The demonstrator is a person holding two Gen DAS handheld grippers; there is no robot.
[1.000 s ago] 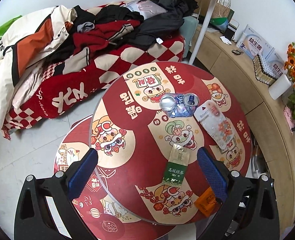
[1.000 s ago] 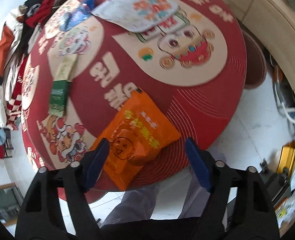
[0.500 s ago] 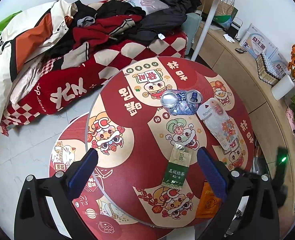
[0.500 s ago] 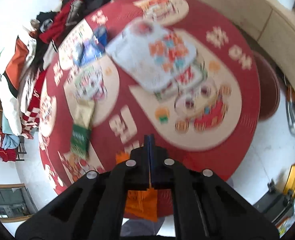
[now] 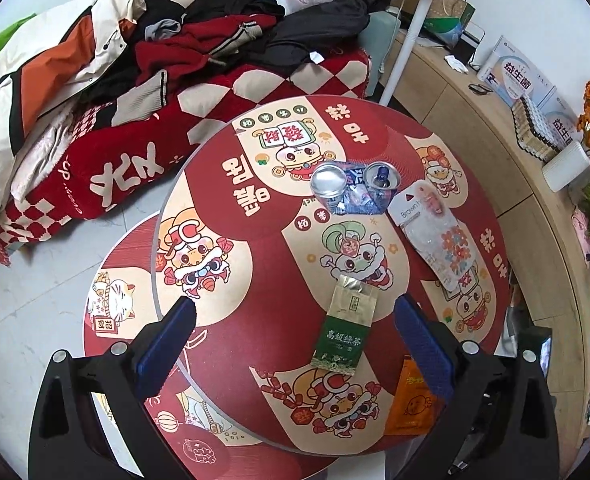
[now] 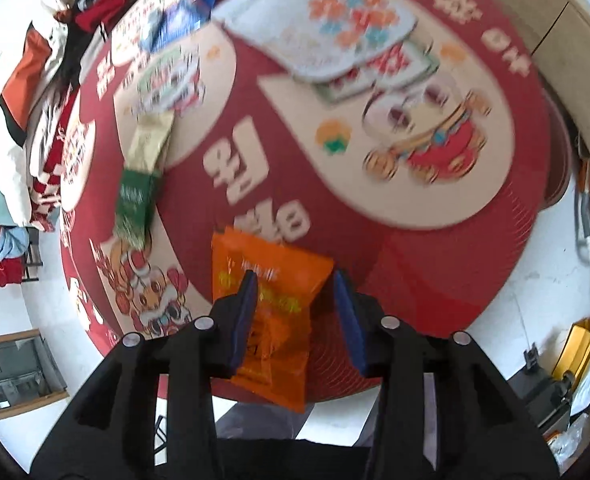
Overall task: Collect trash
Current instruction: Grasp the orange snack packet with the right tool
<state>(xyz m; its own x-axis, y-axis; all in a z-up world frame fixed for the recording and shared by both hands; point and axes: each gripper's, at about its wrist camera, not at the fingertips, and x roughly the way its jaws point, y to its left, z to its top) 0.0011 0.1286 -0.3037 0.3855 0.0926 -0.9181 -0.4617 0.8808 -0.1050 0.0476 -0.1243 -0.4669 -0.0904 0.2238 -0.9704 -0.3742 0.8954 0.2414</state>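
A: Item one, right tool [image 6: 295, 312]. State?

B: Jaws part open, having just been opening. The orange packet [image 6: 271, 300] stands between them; the left pad lies against it, the right pad is clear. Not a grip, as far as the blur shows.

A: Position of the packet?

B: At the near edge of the round counter [image 6: 435, 248], one end overhanging toward the person. Its long axis runs away from the tool, roughly along the line the fingers point.

A: Item two, left tool [image 5: 291, 332].

B: Wide open, empty, above the counter. The green tea sachet [image 5: 345, 328] lies between its fingers, long axis pointing away.

A: Nearer hand per item?

B: Right for the orange packet, left for the sachet. The crushed can [image 5: 353, 188] and clear floral pouch [image 5: 439, 236] lie farther off.
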